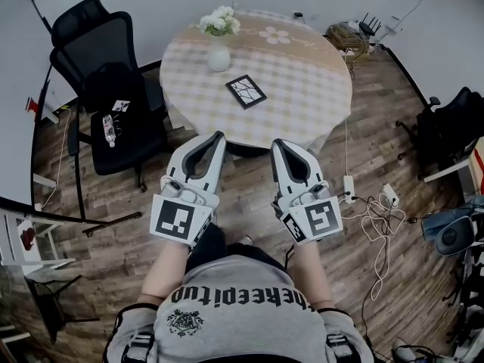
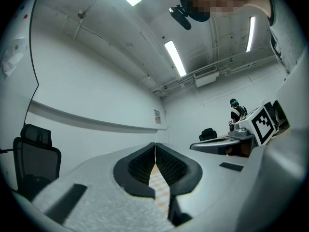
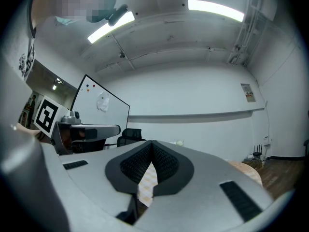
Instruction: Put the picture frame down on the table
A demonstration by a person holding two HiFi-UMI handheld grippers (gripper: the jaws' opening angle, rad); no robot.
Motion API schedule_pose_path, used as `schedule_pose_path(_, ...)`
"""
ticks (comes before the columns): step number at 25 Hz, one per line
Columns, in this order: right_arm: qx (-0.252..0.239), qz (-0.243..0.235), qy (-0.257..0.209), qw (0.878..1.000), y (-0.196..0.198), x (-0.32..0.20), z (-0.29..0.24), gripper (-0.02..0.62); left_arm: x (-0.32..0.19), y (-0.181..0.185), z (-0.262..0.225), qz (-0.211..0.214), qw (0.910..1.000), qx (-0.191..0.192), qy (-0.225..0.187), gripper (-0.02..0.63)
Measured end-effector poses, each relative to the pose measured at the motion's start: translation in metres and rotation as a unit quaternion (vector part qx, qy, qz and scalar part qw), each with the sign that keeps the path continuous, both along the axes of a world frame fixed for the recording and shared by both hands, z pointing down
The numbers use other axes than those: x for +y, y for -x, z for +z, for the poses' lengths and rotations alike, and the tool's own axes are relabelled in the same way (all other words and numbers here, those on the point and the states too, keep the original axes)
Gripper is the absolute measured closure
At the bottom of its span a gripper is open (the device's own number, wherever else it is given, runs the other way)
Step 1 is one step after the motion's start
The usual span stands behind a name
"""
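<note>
A small black picture frame (image 1: 246, 91) lies flat on the round table (image 1: 310, 82) with a checked cloth, near its front middle. Both grippers hover well short of the table's near edge, over the floor, pointing up and away. My left gripper (image 1: 220, 136) has its jaws closed tip to tip with nothing between them; in the left gripper view its tips (image 2: 155, 144) meet. My right gripper (image 1: 275, 143) is likewise shut and empty, and in the right gripper view its tips (image 3: 151, 142) touch.
A white vase of flowers (image 1: 218, 42) stands at the table's back left. A black office chair (image 1: 113, 89) sits left of the table, with a bottle on its seat. Cables and a power strip (image 1: 349, 190) lie on the wood floor at right.
</note>
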State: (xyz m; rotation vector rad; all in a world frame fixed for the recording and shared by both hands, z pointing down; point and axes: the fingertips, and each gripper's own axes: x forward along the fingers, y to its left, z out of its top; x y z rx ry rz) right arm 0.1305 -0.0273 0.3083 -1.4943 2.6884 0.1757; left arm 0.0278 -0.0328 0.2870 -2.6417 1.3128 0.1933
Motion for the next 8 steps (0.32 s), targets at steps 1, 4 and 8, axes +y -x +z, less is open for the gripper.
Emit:
schedule_pose_path(1,0.0,0.0,0.0,1.0,-0.0004,0.0,-0.0002,0.59,0.0003,-0.0006,-0.0001,0.0,1.0,0.0,-0.002,0.589)
schedule_pose_path(4,0.002,-0.001,-0.002,1.0,-0.0023,0.0008,-0.002,0.59,0.0013,-0.0023,-0.0014,-0.001,1.0,0.0,-0.002,0.589)
schedule_pose_path(8,0.001,-0.001,-0.004,1.0,-0.0044,0.0005,-0.0053,0.589,0.0015,-0.0044,-0.0027,-0.004,1.0,-0.001,0.001,0.589)
